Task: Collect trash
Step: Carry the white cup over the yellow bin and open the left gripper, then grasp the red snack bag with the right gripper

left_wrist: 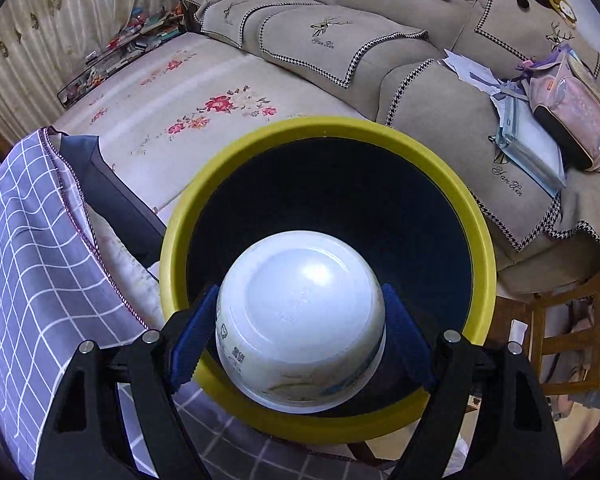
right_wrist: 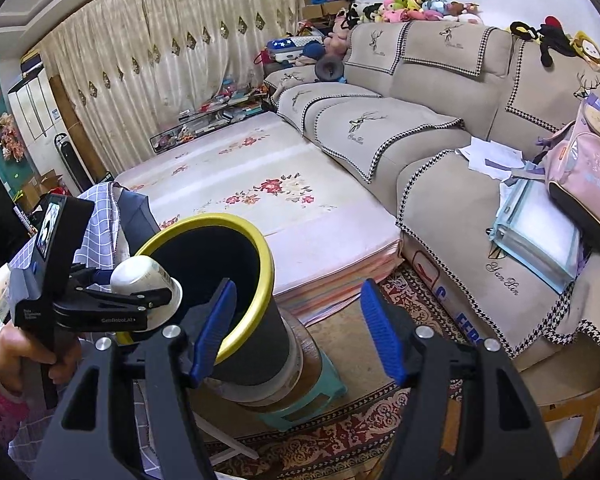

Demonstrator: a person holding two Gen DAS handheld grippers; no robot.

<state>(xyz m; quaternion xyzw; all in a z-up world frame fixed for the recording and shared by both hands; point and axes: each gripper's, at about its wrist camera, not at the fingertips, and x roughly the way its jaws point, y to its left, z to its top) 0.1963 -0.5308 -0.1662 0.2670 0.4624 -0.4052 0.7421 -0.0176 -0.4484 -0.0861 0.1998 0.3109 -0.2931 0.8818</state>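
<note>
Left gripper point(left_wrist: 300, 332) jaws clamp a white cup point(left_wrist: 300, 320), hiding the bin point(left_wrist: 476, 216) bottom; right gripper point(right_wrist: 296, 320) jaws apart.

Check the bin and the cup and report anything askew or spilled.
Nothing is spilled. The white cup is held upside down in the left gripper over the yellow-rimmed bin, as expected for dropping it in. The bin stands upright on a stool.

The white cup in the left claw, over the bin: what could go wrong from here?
1. The white cup is held bottom-first near the close edge of the yellow rim, so on release it may hit the rim and fall outside.
2. The bin stands raised on a small green stool; a push from the left claw could tip it.
3. The right claw is open and empty beside the bin and may knock it.
</note>
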